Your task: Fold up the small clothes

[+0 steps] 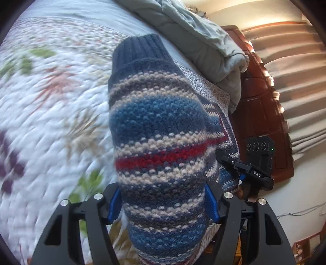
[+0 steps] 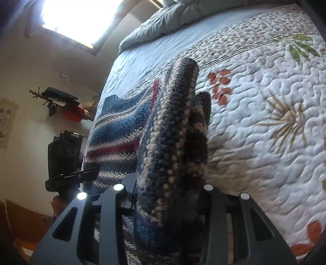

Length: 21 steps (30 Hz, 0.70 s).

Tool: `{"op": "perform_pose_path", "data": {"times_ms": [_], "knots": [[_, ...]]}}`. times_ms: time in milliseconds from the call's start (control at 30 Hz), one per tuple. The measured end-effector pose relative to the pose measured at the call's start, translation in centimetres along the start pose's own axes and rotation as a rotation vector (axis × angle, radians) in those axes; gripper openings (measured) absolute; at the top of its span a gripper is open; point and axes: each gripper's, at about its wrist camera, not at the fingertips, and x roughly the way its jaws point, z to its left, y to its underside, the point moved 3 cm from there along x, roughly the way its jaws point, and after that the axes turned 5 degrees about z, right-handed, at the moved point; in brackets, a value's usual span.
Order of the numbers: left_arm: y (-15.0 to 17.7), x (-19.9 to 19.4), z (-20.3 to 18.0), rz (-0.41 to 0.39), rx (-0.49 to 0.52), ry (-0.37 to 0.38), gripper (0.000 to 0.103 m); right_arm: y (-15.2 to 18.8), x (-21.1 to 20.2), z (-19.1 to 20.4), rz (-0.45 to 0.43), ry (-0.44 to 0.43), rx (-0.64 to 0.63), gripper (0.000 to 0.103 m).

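A small knitted sweater (image 1: pixel 159 130) with blue, beige, grey and red stripes and a navy ribbed cuff hangs above the floral quilt (image 1: pixel 51 97). My left gripper (image 1: pixel 163 205) is shut on a sleeve of it, which drapes over the fingers. My right gripper (image 2: pixel 169 195) is shut on a bunched part of the same sweater (image 2: pixel 173 142), and the fabric hides its fingertips. Each gripper shows in the other's view: the right one (image 1: pixel 244 169) at the sweater's far edge, the left one (image 2: pixel 69 175) likewise.
A rumpled pale blue duvet (image 1: pixel 203 40) lies at the head of the bed. A wooden footboard or bed frame (image 1: pixel 262 114) and a curtain (image 1: pixel 295 81) stand beside the bed. A bright window (image 2: pixel 77 18) and a wall shelf (image 2: pixel 61 102) are in the right wrist view.
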Motion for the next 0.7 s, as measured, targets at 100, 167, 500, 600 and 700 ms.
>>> {"op": "perform_pose_path", "data": {"times_ms": [100, 167, 500, 600, 700], "knots": [[3.4, -4.1, 2.6, -0.015, -0.009, -0.018, 0.066, 4.1, 3.0, 4.4, 0.011, -0.018, -0.024, 0.036], [5.8, -7.1, 5.0, -0.029, -0.026, -0.03, 0.066, 7.0, 5.5, 7.1, 0.025, -0.026, -0.037, 0.036], [13.9, -12.3, 15.8, -0.072, -0.13, -0.019, 0.067, 16.0, 14.9, 13.8, 0.09, 0.031, -0.097, 0.036], [14.4, -11.8, 17.2, -0.094, -0.168, 0.027, 0.076, 16.0, 15.7, 13.6, 0.085, 0.013, -0.08, 0.046], [14.6, -11.9, 17.1, -0.105, -0.2, 0.056, 0.081, 15.3, 14.0, 12.3, 0.111, -0.011, -0.055, 0.077]]}}
